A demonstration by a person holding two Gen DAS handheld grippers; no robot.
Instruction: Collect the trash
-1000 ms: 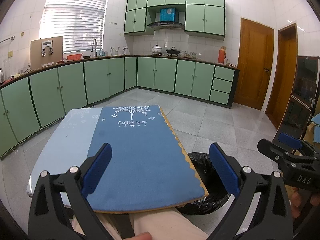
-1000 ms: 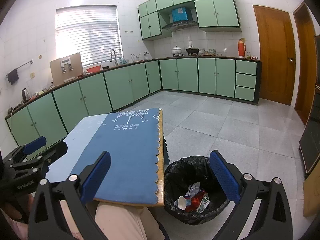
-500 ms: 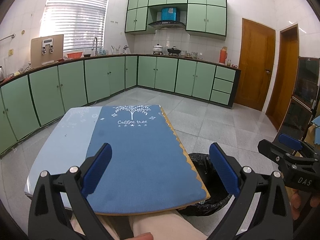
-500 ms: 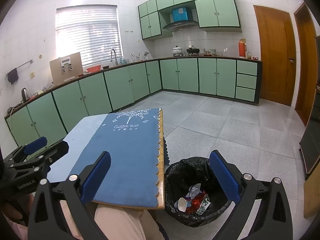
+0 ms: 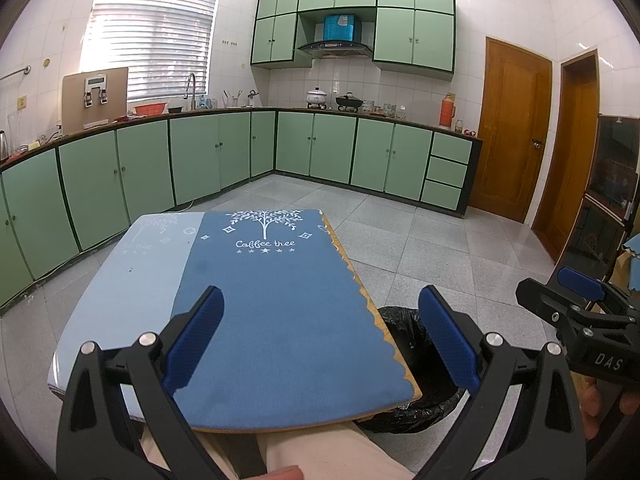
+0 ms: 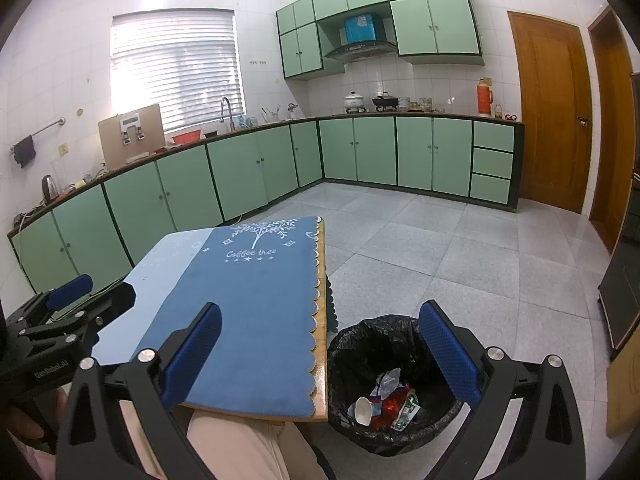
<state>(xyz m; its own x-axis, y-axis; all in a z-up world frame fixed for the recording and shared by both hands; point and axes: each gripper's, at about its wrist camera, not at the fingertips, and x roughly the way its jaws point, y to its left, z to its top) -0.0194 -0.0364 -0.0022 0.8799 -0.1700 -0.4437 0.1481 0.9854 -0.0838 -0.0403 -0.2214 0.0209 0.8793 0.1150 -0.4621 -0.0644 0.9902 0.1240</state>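
Observation:
A bin lined with a black bag stands on the floor just right of the table; in it lie a white paper cup, crumpled clear plastic and red and green wrappers. The left wrist view shows only part of the bin behind the table edge. A blue cloth printed "Coffee tree" covers the table, with no trash on it. My left gripper is open above the cloth's near end, empty. My right gripper is open above the table's right edge and the bin, empty.
A light blue table carries the cloth; a person's beige-trousered leg shows under its near edge. Green cabinets line the left and back walls. Two wooden doors stand at the right. Grey floor tiles stretch beyond the bin.
Both views have shifted slightly; the table and bin sit almost where they were. Both grippers stay open and empty.

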